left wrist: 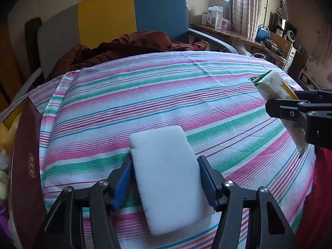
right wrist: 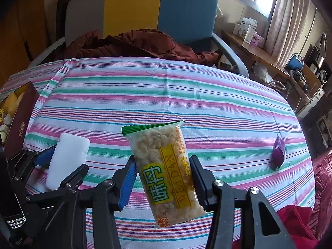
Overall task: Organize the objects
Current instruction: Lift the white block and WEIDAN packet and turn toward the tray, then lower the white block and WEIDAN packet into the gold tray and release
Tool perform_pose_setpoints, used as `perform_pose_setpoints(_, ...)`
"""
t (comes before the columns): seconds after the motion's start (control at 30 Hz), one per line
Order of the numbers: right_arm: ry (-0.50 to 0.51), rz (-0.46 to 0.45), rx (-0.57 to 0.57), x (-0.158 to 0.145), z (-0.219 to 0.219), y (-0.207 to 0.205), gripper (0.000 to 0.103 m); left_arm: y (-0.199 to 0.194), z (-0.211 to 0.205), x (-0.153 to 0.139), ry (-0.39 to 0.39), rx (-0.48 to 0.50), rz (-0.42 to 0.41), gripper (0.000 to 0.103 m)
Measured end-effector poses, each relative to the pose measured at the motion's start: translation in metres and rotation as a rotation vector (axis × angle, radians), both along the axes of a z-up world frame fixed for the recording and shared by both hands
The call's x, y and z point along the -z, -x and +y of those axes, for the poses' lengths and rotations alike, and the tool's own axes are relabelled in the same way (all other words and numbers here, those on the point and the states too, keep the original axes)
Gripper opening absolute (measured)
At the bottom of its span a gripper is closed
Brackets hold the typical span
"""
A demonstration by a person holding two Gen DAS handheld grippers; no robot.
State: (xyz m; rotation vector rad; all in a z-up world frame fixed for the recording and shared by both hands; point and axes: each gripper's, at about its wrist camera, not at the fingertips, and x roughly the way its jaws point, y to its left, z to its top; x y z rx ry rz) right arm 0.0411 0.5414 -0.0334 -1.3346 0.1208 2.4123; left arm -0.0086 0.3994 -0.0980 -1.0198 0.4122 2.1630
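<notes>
A: Report the left gripper [left wrist: 166,178].

B: It points down at the striped cloth [left wrist: 145,95]. A flat white foam pad [left wrist: 166,176] lies between its two blue-padded fingers [left wrist: 207,184]. Both finger pads sit against the long edges of the foam pad, so the jaws are partly closed and gripping it. The foam pad's near end rests on or just above the cloth; contact there cannot be confirmed.

A: Report the right gripper [right wrist: 164,178].

B: It holds a snack pack [right wrist: 164,172] by the middle, one finger on each side, jaws partly closed on it. The pack is upright and tilted, green sealed end up, and is clear of the cloth. In the left wrist view the same pack [left wrist: 271,85] appears at the right edge, projecting from the black fingers.

A: Relative position of the two grippers?

B: Side by side. In the right wrist view the left gripper [right wrist: 62,161] and its foam pad [right wrist: 68,157] are near the left of the pack.

A: Other items on the cloth?

B: A small purple packet [right wrist: 278,155] lies well to the right. A dark red box [left wrist: 27,166] stands at the left edge of the cloth. A brown-red garment [left wrist: 128,45] is bunched at the far edge, in front of a grey, yellow and blue backrest [left wrist: 132,14].
</notes>
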Motion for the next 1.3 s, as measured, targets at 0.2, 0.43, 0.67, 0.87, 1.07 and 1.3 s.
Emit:
perform_pose_setpoints(0.2, -0.017, 0.012, -0.001, -0.003, -0.002, -0.001, 0.051, -0.001, -0.001, -0.002, 0.004, 0.005, -0.003, 0.058)
perform_pose_setpoints(0.43, -0.028, 0.015, -0.006, -0.004, -0.002, -0.001, 0.051, -0.009, -0.011, -0.023, -0.005, 0.017, 0.020, 0.058)
perform_pose_setpoints(0.67, -0.023, 0.011, -0.031, -0.001, -0.005, 0.000, 0.051, -0.019, -0.042, -0.069, -0.057, 0.013, 0.070, 0.058)
perform_pose_setpoints(0.87, -0.020, -0.015, -0.051, 0.005, -0.010, 0.003, 0.051, -0.021, -0.092, -0.109, -0.093, -0.045, 0.131, 0.059)
perform_pose_setpoints(1.07, -0.021, -0.075, -0.085, 0.013, -0.022, 0.009, 0.051, -0.015, -0.150, -0.125, -0.099, -0.135, 0.166, 0.059)
perform_pose_setpoints(1.3, 0.018, -0.078, -0.150, 0.005, -0.066, 0.018, 0.051, -0.005, -0.209, -0.124, -0.118, -0.251, 0.152, 0.059)
